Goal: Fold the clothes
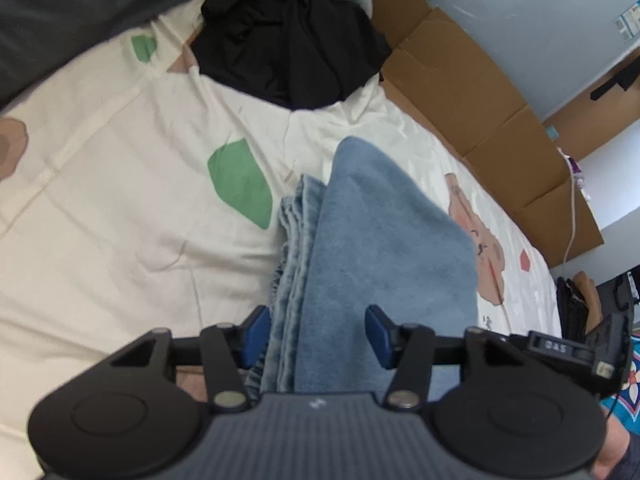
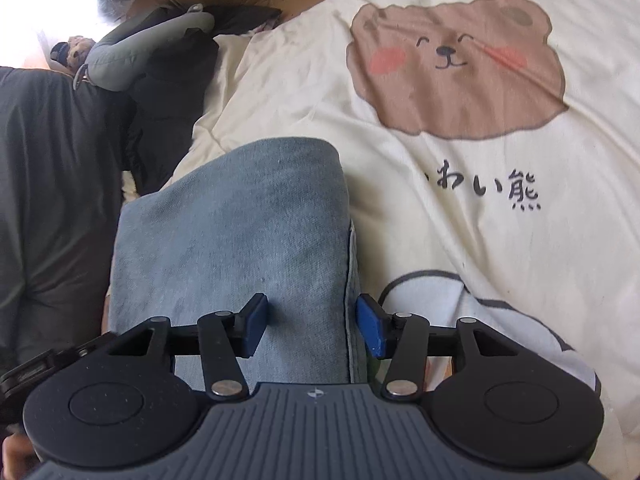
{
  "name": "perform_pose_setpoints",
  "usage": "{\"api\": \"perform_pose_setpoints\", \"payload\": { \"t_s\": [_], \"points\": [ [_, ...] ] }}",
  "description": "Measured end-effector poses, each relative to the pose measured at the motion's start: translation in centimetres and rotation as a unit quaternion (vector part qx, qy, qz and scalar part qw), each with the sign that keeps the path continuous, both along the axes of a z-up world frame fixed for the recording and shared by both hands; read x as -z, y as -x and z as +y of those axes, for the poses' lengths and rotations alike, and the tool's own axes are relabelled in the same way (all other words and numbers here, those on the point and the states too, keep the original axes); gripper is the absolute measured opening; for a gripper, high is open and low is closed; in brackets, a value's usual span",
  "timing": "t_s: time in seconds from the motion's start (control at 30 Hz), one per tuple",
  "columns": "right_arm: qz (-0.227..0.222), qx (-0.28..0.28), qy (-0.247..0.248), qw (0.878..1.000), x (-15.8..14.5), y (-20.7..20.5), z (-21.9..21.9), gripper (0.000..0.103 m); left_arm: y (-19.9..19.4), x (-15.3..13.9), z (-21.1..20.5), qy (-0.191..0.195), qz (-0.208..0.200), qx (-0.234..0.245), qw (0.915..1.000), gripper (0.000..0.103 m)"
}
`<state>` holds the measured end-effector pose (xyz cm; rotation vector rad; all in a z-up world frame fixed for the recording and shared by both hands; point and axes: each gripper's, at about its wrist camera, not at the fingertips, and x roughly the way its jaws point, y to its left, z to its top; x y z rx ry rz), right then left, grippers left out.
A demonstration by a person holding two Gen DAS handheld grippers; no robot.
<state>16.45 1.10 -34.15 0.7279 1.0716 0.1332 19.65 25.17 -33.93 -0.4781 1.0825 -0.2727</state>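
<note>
A folded pair of light-blue jeans (image 1: pixel 380 240) lies on the cream bed cover (image 1: pixel 120 220). Its stacked fold edges show along the left side. My left gripper (image 1: pixel 318 332) hovers over the near end of the jeans with its jaws apart. The denim runs between the blue pads, which do not press on it. In the right wrist view the same jeans (image 2: pixel 240 220) form a rounded fold. My right gripper (image 2: pixel 312 324) is open too and straddles the fold's right part, one pad over the cloth and the other just off its right edge.
A heap of black clothing (image 1: pixel 288 40) lies at the far side of the bed, with cardboard boxes (image 1: pixel 480 92) along the wall. A dark grey cloth (image 2: pixel 52 180), a black garment (image 2: pixel 172 100) and a grey neck pillow (image 2: pixel 148 52) are left of the jeans. The bear-print cover (image 2: pixel 460 140) stretches to the right.
</note>
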Motion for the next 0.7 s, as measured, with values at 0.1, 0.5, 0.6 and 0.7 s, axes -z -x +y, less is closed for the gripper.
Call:
{"api": "perform_pose_setpoints", "payload": {
  "t_s": [0.1, 0.5, 0.6, 0.7],
  "points": [
    [0.004, -0.008, -0.018, 1.0, 0.8, 0.3, -0.1, 0.06, -0.1, 1.0, -0.3, 0.004, 0.011, 0.003, 0.9999, 0.055],
    [0.001, 0.0, -0.072, 0.997, 1.5, 0.8, 0.1, 0.061, -0.6, 3.8, 1.1, 0.053, 0.027, -0.005, 0.9982, 0.069],
    [-0.004, 0.006, -0.079, 0.997, 1.5, 1.2, 0.1, 0.061, -0.6, 4.0, 1.2, 0.059, 0.022, -0.001, 0.998, 0.066],
    [0.007, 0.004, -0.091, 0.996, 2.9, 1.1, 0.1, 0.063, -0.5, 4.3, 1.2, 0.065, 0.023, 0.0, 0.9976, 0.065]
  ]
}}
